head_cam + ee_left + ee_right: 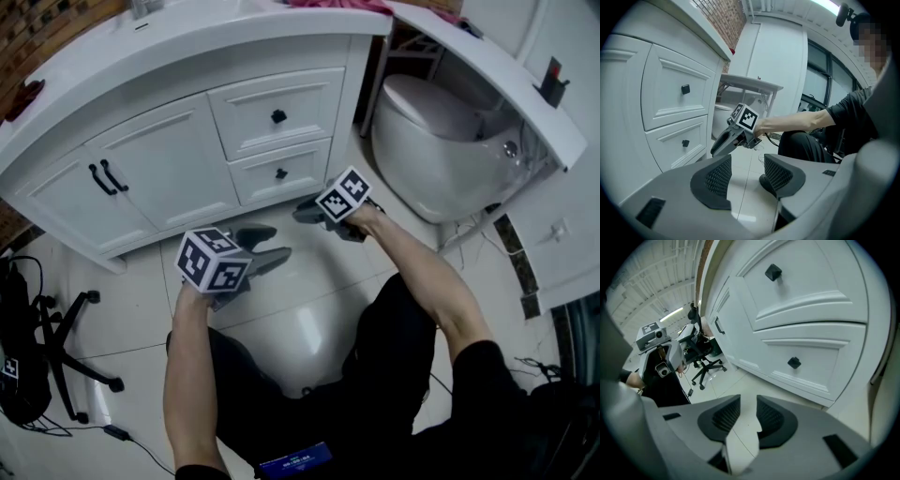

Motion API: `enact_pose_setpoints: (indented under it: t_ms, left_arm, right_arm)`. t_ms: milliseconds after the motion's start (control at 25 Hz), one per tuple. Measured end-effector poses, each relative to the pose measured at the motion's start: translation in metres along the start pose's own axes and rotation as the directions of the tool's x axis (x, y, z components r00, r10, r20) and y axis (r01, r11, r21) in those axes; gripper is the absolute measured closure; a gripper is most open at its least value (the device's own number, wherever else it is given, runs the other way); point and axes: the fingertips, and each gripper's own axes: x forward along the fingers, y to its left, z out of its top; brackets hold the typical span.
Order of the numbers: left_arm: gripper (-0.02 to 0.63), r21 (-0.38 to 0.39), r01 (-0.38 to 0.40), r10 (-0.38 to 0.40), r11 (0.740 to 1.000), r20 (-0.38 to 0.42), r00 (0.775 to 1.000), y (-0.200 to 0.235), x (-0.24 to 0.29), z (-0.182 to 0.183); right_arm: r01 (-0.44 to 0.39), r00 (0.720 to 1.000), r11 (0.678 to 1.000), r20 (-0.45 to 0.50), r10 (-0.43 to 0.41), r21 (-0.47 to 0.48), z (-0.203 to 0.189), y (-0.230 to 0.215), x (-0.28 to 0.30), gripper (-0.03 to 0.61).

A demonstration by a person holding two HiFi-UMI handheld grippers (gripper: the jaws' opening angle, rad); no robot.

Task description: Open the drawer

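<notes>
Drawers: we see both shut in the vanity (159, 169); the lower drawer (255, 178) is nearest the right gripper (745, 414).
Right gripper: jaws partly apart, nothing between, short of the knob (794, 363).
Left gripper (747, 174): spread, empty, off over the floor.
Doing it well: we set the jaws either side of the knob, clamp firmly, and pull straight out, not downward.

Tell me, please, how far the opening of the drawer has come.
Done: nothing yet; the upper drawer and the lower drawer both sit closed. In hand: the right tongs, open and empty, point toward the lower drawer's knob without touching it; the left tongs hang open and empty. Left: grip a knob and pull.
</notes>
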Motion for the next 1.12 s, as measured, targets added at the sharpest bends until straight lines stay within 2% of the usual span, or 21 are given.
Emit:
enact_pose_setpoints:
  t_ms: [360, 560, 680, 1000, 1120]
  left_arm:
    - [0.399, -0.031, -0.001, 0.001, 1.000, 0.007, 1.000, 0.025, 0.002, -0.001]
    - [0.399, -0.041, 0.010, -0.009, 0.999, 0.021, 1.000, 0.029, 0.008, 0.004]
    - [0.399, -0.056, 0.013, -0.012, 0.998, 0.029, 1.000, 0.032, 0.011, 0.005]
    - [0.327, -0.074, 0.028, -0.025, 0.997, 0.045, 0.999, 0.039, 0.017, 0.011]
    - [0.327, -0.069, 0.027, -0.024, 0.997, 0.034, 0.999, 0.041, 0.019, 0.010]
  right_arm:
    - [0.043, 0.998, 0.995, 0.038, -0.047, 0.092, 0.017, -0.037, 0.025, 0.407]
    - [0.081, 0.994, 0.984, 0.064, -0.092, 0.160, 0.025, -0.059, 0.033, 0.367]
    - [0.101, 0.989, 0.974, 0.085, -0.120, 0.204, 0.028, -0.072, 0.036, 0.367]
    - [0.129, 0.974, 0.950, 0.145, -0.175, 0.285, 0.040, -0.101, 0.040, 0.367]
    - [0.131, 0.970, 0.945, 0.158, -0.185, 0.300, 0.044, -0.106, 0.044, 0.367]
